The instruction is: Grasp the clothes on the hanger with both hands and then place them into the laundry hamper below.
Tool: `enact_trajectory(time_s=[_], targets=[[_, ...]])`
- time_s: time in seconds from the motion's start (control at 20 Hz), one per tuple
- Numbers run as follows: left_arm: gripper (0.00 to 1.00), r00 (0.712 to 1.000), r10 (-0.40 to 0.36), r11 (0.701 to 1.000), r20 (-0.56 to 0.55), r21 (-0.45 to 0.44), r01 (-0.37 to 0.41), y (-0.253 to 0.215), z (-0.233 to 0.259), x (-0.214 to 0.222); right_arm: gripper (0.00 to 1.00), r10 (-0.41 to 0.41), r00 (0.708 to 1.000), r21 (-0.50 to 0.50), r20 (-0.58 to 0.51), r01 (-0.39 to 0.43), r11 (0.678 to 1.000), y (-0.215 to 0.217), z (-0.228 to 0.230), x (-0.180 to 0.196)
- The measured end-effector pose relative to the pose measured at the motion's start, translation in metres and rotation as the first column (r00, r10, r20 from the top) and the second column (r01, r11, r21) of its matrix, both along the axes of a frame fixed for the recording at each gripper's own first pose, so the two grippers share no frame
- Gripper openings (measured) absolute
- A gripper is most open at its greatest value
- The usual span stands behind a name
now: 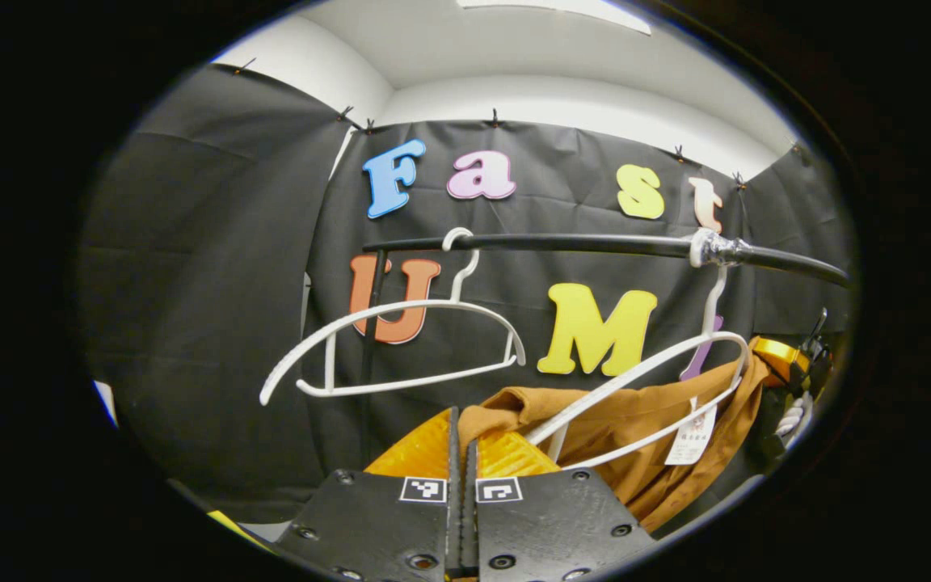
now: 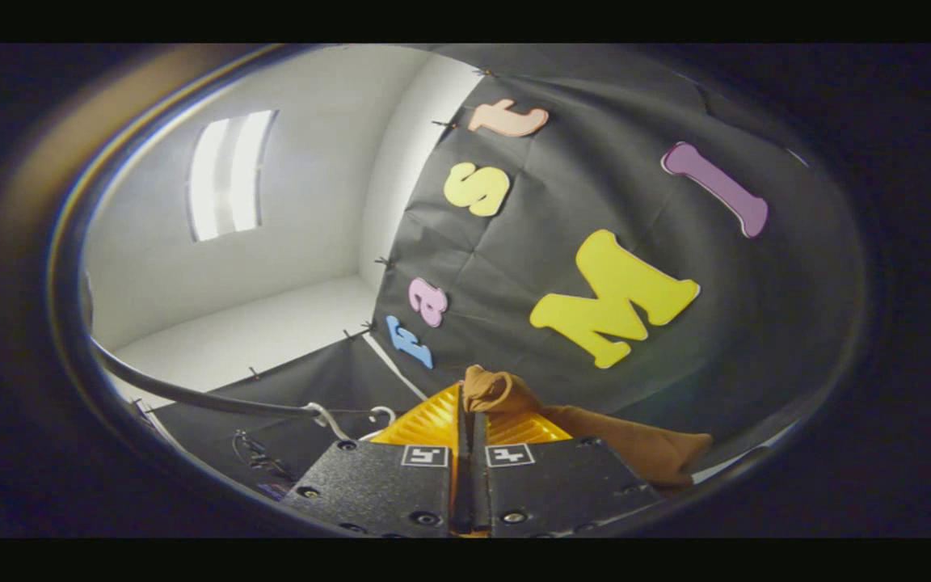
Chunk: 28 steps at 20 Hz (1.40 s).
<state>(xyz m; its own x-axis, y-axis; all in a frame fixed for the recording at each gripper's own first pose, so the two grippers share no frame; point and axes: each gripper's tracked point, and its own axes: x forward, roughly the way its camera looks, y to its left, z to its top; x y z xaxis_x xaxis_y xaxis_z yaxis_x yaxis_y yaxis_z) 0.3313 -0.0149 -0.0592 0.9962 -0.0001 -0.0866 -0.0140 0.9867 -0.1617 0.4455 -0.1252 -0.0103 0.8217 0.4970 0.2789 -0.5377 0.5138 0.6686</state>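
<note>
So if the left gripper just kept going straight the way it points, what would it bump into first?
Probably the brown garment: the left gripper is already shut on a fold of it. Beyond that fold stands the black cloth wall, below the clothes rail. Depth is hard to judge here.
</note>
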Motion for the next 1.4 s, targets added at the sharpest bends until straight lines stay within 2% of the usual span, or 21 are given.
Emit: enact_trajectory(time_s=[0.1, 0.25, 0.35, 0.5, 0.55, 0.6, 0.8, 1.05, 1.15, 1.2, 1.4], targets=[[0.0, 1.0, -0.008, 1.0, -0.003, 0.01, 0.008, -0.003, -0.003, -0.002, 0.02, -0.055, 0.998, -0.101, 0.017, 0.057, 0.993, -0.001, -0.002, 0.005], [0.0, 1.0, -0.012, 1.0, 0.0, 0.004, 0.012, -0.006, -0.001, 0.0, 0.02, -0.111, 0.992, -0.276, 0.061, 0.123, 0.953, 0.0, -0.001, 0.011], [0.0, 1.0, -0.013, 1.0, -0.001, -0.008, 0.013, -0.007, 0.0, -0.001, 0.03, -0.115, 0.99, -0.317, 0.085, 0.136, 0.939, 0.005, 0.005, 0.009], [0.0, 0.999, -0.031, 1.0, 0.014, -0.002, 0.031, -0.014, 0.01, 0.002, 0.04, -0.152, 0.983, -0.307, 0.102, 0.177, 0.935, 0.002, 0.017, 0.016], [0.04, 0.999, -0.032, 0.999, 0.024, 0.014, 0.032, -0.016, 0.017, 0.006, 0.03, -0.158, 0.981, -0.287, 0.113, 0.185, 0.94, 0.002, 0.025, 0.017], [0.0, 0.999, -0.032, 0.999, 0.034, 0.03, 0.031, -0.016, 0.022, 0.013, 0.04, -0.158, 0.98, -0.269, 0.124, 0.187, 0.945, 0.003, 0.032, 0.018], [0.0, 0.996, -0.072, 0.997, 0.044, 0.03, 0.07, -0.017, 0.03, 0.028, 0.03, -0.147, 0.979, -0.307, 0.143, 0.185, 0.934, 0.002, 0.036, 0.032], [0.0, 0.994, -0.101, 0.995, 0.038, 0.0, 0.102, -0.023, 0.026, 0.026, 0.03, -0.145, 0.989, -0.278, 0.036, 0.149, 0.949, -0.006, 0.006, 0.053], [0.04, 0.994, -0.098, 0.995, 0.048, 0.025, 0.097, -0.022, 0.026, 0.021, 0.04, -0.127, 0.992, -0.252, -0.007, 0.121, 0.96, -0.001, -0.007, 0.054], [0.0, 0.994, -0.093, 0.996, 0.05, 0.018, 0.092, -0.019, 0.026, 0.019, 0.03, -0.108, 0.994, -0.25, -0.026, 0.098, 0.963, 0.003, -0.015, 0.055], [0.0, 0.997, -0.076, 0.996, 0.03, -0.042, 0.077, -0.001, 0.012, 0.018, 0.03, 0.006, 0.995, -0.224, -0.099, -0.028, 0.974, 0.022, -0.04, 0.054]])
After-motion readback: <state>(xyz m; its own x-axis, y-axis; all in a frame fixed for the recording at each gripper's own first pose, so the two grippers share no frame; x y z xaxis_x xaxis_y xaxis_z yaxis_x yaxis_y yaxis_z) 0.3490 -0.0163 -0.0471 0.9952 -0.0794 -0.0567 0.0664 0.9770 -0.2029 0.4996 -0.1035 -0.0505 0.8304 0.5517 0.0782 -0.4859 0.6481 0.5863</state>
